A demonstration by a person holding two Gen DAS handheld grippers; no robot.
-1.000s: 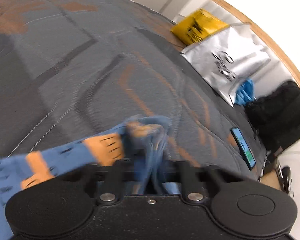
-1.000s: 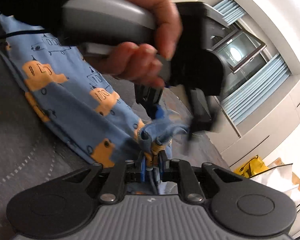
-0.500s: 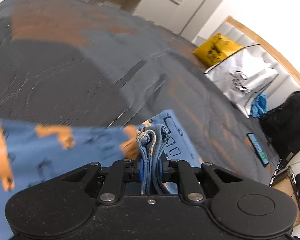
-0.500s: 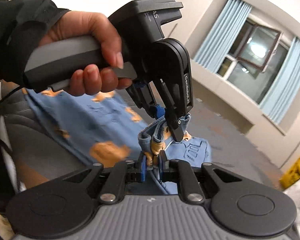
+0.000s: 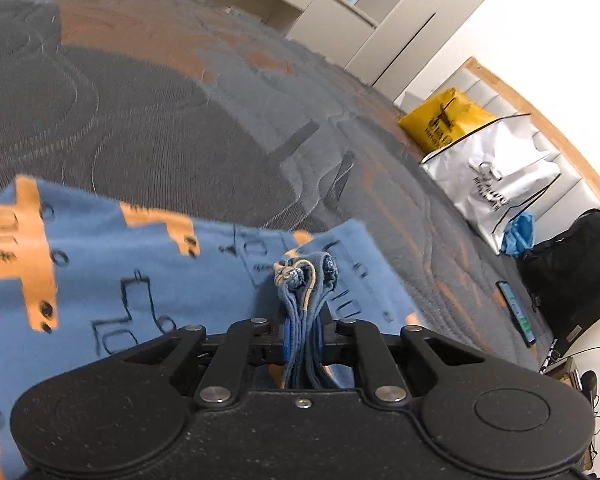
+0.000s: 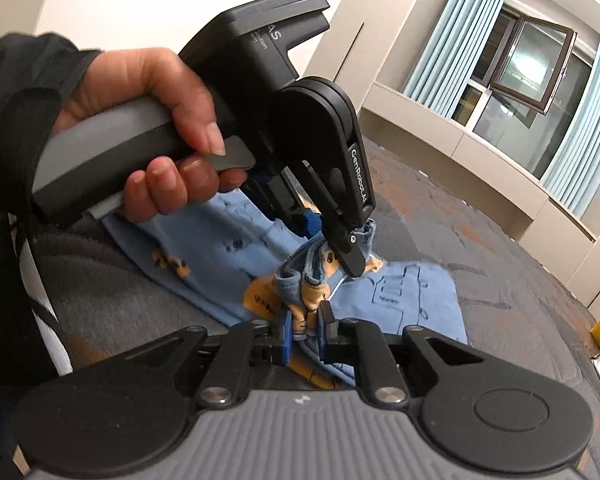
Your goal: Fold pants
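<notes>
Blue pants with orange vehicle prints (image 5: 148,280) lie spread on a grey quilted bed (image 5: 160,128). My left gripper (image 5: 305,328) is shut on a bunched edge of the pants, several layers thick. My right gripper (image 6: 303,330) is shut on another bunched edge of the pants (image 6: 400,292). In the right wrist view the left gripper (image 6: 340,240), held in a hand, pinches the fabric just beyond my right fingertips. Both grips sit close together, low over the bed.
A yellow bag (image 5: 444,124), a silver bag (image 5: 492,184) and a black backpack (image 5: 576,264) stand along the bed's right side. A phone (image 5: 516,312) lies near that edge. A window with blue curtains (image 6: 520,68) is behind the bed.
Both grippers have carried the gripped edges across and down over the bed. More of the pants now lies flat on the bed under and beside them.
</notes>
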